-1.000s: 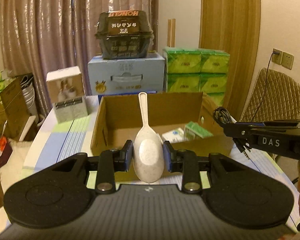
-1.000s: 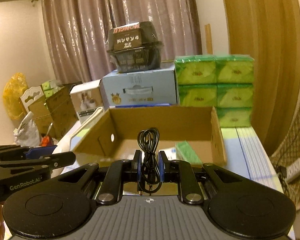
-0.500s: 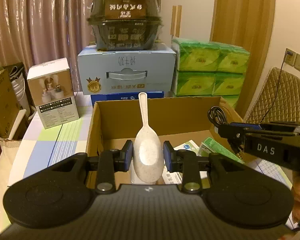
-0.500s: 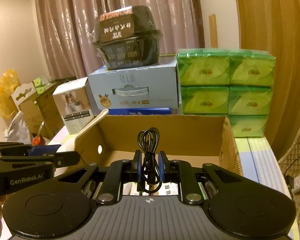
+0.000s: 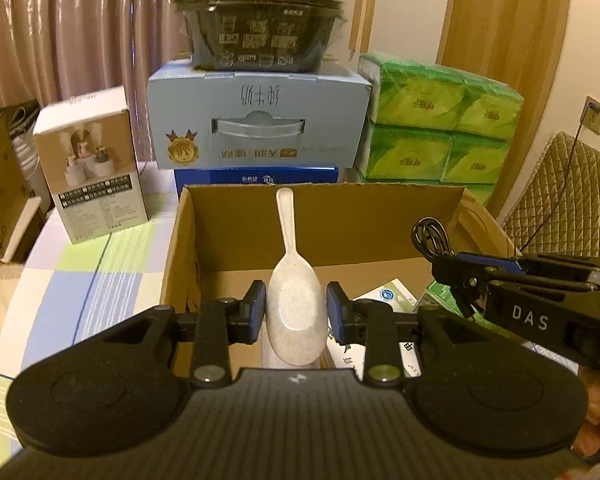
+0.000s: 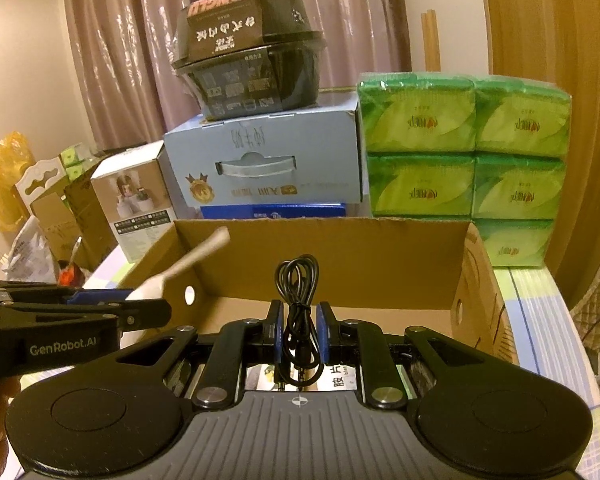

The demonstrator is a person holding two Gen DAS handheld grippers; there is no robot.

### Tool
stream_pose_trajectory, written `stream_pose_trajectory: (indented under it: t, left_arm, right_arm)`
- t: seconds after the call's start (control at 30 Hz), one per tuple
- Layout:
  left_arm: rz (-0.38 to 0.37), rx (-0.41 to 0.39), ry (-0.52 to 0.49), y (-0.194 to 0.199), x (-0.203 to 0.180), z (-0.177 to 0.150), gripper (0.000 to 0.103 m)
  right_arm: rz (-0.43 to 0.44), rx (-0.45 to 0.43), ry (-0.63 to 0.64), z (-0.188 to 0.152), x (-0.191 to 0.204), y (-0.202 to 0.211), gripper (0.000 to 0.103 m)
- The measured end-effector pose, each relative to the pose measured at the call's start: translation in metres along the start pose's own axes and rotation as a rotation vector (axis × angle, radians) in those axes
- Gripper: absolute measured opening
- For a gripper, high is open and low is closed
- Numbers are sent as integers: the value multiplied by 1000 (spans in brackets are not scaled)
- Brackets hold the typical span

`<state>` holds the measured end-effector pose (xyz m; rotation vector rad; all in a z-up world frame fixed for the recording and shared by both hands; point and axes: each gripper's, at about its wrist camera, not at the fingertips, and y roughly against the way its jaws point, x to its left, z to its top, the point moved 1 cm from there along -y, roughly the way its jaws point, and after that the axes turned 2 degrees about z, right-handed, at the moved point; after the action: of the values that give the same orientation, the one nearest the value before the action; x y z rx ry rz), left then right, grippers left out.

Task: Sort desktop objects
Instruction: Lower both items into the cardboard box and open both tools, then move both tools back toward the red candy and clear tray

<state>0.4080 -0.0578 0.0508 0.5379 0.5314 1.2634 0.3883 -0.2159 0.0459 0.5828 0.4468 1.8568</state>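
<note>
My left gripper (image 5: 296, 312) is shut on the bowl of a cream speckled rice spoon (image 5: 292, 292), handle pointing forward, held over the open cardboard box (image 5: 180, 240). My right gripper (image 6: 298, 332) is shut on a coiled black cable (image 6: 298, 280), also over the box (image 6: 476, 280). In the left wrist view the right gripper (image 5: 452, 268) with the cable (image 5: 430, 236) comes in from the right. In the right wrist view the left gripper (image 6: 148, 312) and spoon (image 6: 192, 258) show at the left. Packets (image 5: 388, 296) lie on the box floor.
Behind the box stand a light blue carton (image 5: 260, 124) topped by a black noodle bowl (image 5: 260, 24), green tissue packs (image 5: 440, 132) and a small white product box (image 5: 92, 168). The table wears a checked cloth (image 5: 80, 280). A quilted chair (image 5: 572, 200) stands right.
Both grippers have moved forward and now sit over the box with the spoon and the cable still held; the box and the stack behind it loom larger.
</note>
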Motion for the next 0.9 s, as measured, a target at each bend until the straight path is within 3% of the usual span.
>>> stream_pose_trajectory:
  t: [0.37,0.4,0.43,0.5,0.77,0.9]
  left_arm:
    - [5,-16,42,7,16,-7,28]
    - [4,-18,46,9,18,-7,28]
    - [3,-22,47,12,19,-8,28]
    - [1,-35,51,18,21,-9,32]
    - [11,-74,80,59,29,-25,35]
    - [24,-77,96,83,30,-41,45]
  right_arm:
    - [27,36,-42,-3,-4,-13,14]
    - [37,40,-50,-3,-5,-15,20]
    - [35,39,-56,-3,-5,-16,39]
    - [34,11,-73,-2,-7,-10,54]
    - [25,-57,-97,3,-6,38,56]
    - [29,-85,-116,-4,0,76,69]
